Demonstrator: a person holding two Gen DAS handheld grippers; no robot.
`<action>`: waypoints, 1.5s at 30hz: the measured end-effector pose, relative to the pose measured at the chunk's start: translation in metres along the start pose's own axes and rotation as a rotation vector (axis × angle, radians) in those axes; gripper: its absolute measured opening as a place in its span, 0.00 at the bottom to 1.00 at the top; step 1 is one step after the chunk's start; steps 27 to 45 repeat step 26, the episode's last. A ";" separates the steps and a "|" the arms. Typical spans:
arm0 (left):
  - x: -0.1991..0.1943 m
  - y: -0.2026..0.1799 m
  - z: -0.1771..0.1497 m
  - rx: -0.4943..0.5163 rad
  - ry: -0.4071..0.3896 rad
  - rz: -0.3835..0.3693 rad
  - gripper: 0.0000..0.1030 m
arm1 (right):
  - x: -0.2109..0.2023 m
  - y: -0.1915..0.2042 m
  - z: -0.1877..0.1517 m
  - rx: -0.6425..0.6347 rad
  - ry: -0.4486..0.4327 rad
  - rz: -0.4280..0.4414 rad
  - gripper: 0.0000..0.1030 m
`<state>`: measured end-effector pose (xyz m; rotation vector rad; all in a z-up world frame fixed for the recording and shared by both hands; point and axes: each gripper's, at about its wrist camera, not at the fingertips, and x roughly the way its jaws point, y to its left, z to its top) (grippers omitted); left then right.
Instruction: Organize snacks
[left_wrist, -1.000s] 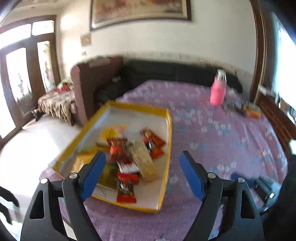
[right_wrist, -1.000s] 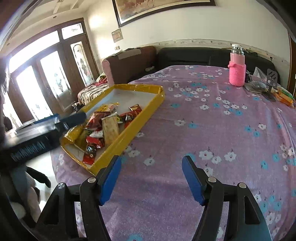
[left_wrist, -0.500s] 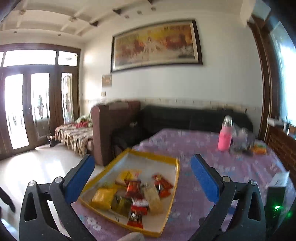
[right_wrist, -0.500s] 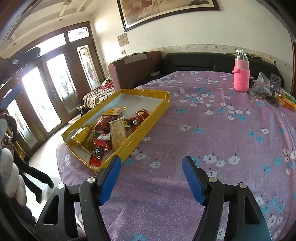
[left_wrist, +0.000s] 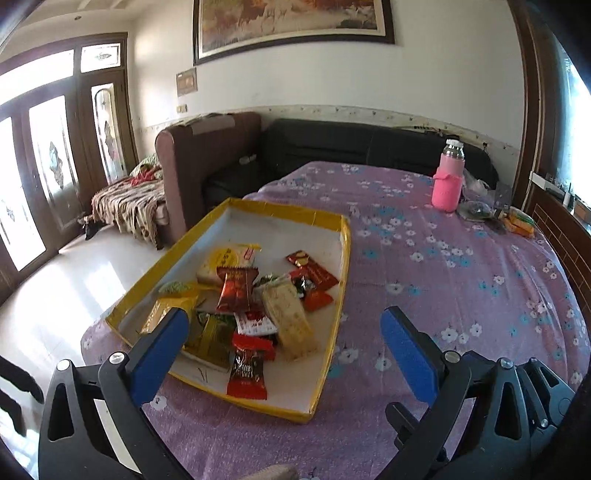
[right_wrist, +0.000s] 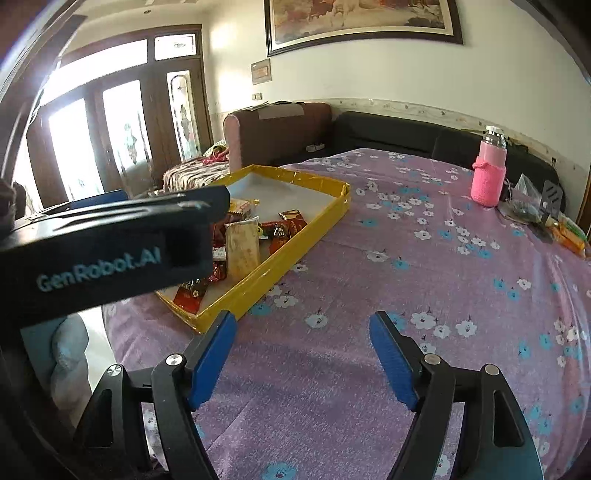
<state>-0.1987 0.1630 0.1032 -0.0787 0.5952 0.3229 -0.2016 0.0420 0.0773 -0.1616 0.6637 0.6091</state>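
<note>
Snacks (left_wrist: 255, 306) are lying heaped in yellow tray (left_wrist: 343, 258) at 12 o'clock of left gripper (left_wrist: 282, 349), jaws spread wide, nothing btwn. Right gripper (right_wrist: 303, 354) is opening over bare floral cloth (right_wrist: 424, 266), empty. Risk: wrappers are overlapping, so a pinch may be dragging two pkts or nudging the tray.

Snack packets (left_wrist: 255, 306) lie in a loose, overlapping pile inside a shallow yellow-rimmed tray (left_wrist: 343, 258) with a white floor. The pile fills the tray's near half, just ahead of the left gripper's left finger (left_wrist: 159, 354) and between its two fingers. A long beige cracker pack (left_wrist: 290, 317) lies flat on the pile's right. A red wrapper (left_wrist: 247, 373) lies nearest the fingers. A dark red packet (left_wrist: 236, 288) tilts upward on top.
</note>
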 end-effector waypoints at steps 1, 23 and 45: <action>0.002 0.001 -0.001 0.000 0.009 -0.001 1.00 | 0.001 0.001 0.000 -0.001 0.004 0.001 0.74; 0.019 0.006 -0.008 -0.003 0.107 -0.056 1.00 | 0.011 0.012 -0.004 -0.038 0.039 -0.001 0.76; 0.018 0.001 -0.007 0.010 0.109 -0.067 1.00 | 0.009 0.005 -0.001 -0.012 0.030 -0.003 0.76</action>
